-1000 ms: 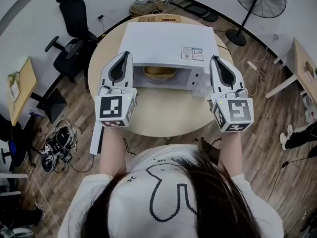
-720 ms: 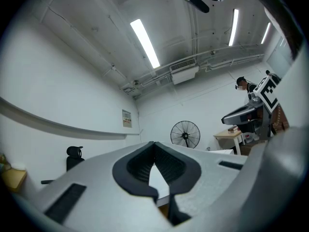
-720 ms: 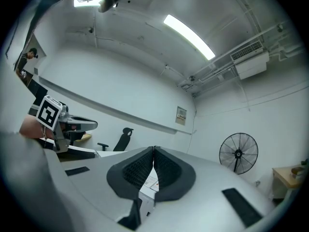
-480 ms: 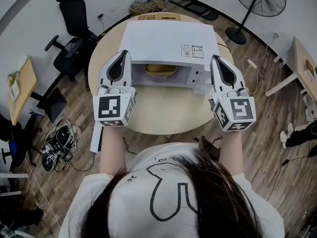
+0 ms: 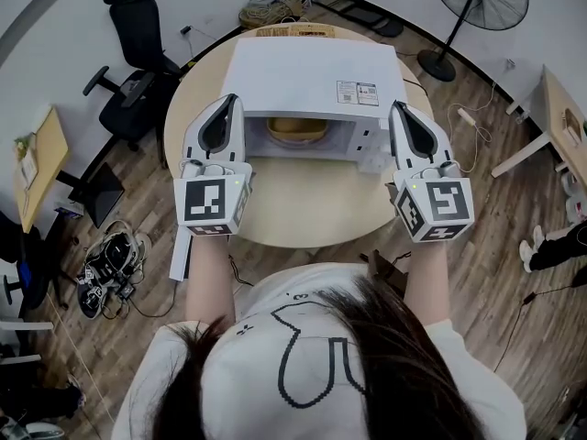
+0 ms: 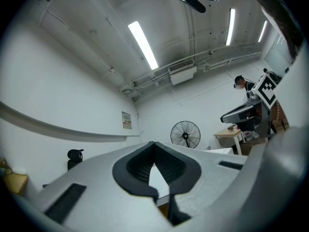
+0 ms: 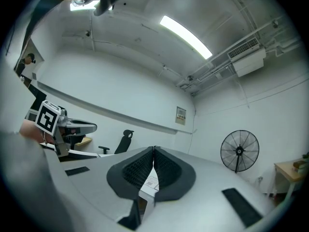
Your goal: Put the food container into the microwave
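A white microwave (image 5: 312, 81) stands on the round wooden table (image 5: 303, 204), its front open toward me. Inside its cavity sits the tan food container (image 5: 297, 131). My left gripper (image 5: 227, 101) is held up at the microwave's left front corner, its jaws shut with nothing between them. My right gripper (image 5: 396, 110) is raised at the right front corner, also shut and empty. In the left gripper view the closed fingertips (image 6: 153, 146) point up at the ceiling; the right gripper view shows its closed fingertips (image 7: 153, 150) the same way.
A black office chair (image 5: 133, 53) stands left of the table. A floor fan (image 5: 477, 7) is at the back right. A wooden desk (image 5: 564, 122) sits at the right edge, another (image 5: 37, 168) at the left. Cables and shoes (image 5: 105, 269) lie on the floor.
Both grippers have drifted only slightly; the right one moved a little to the right. The container stays inside the microwave.
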`<action>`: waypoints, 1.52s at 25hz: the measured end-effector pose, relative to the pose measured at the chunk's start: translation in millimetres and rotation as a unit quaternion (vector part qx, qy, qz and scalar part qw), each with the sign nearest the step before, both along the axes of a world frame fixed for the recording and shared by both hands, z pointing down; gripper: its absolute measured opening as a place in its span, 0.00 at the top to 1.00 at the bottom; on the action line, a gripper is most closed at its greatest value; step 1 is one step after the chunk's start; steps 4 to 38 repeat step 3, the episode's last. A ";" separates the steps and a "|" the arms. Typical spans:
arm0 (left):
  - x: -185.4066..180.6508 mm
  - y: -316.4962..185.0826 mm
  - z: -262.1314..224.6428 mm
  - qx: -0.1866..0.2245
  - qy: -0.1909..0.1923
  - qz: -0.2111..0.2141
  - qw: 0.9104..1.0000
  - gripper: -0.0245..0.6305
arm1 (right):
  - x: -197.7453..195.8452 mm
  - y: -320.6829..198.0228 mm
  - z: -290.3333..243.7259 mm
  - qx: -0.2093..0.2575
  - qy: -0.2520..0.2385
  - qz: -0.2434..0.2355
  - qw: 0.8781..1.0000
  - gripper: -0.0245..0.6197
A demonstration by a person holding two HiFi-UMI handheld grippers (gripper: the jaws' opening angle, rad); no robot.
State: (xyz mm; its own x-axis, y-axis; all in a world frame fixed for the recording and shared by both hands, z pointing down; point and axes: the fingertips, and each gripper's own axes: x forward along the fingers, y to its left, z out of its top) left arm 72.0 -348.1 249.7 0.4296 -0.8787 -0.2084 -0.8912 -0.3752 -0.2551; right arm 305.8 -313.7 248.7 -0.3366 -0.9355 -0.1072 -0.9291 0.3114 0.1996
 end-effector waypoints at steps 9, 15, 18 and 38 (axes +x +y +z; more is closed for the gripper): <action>-1.1 0.7 -1.1 0.005 -0.008 -0.003 1.000 0.95 | -1.1 0.3 -1.1 0.001 -0.002 0.002 1.000 0.92; -1.1 0.7 -1.1 0.005 -0.008 -0.003 1.000 0.95 | -1.1 0.3 -1.1 0.001 -0.002 0.002 1.000 0.92; -1.1 0.7 -1.1 0.005 -0.008 -0.003 1.000 0.95 | -1.1 0.3 -1.1 0.001 -0.002 0.002 1.000 0.92; -1.1 0.7 -1.1 0.005 -0.008 -0.003 1.000 0.95 | -1.1 0.3 -1.1 0.001 -0.002 0.002 1.000 0.92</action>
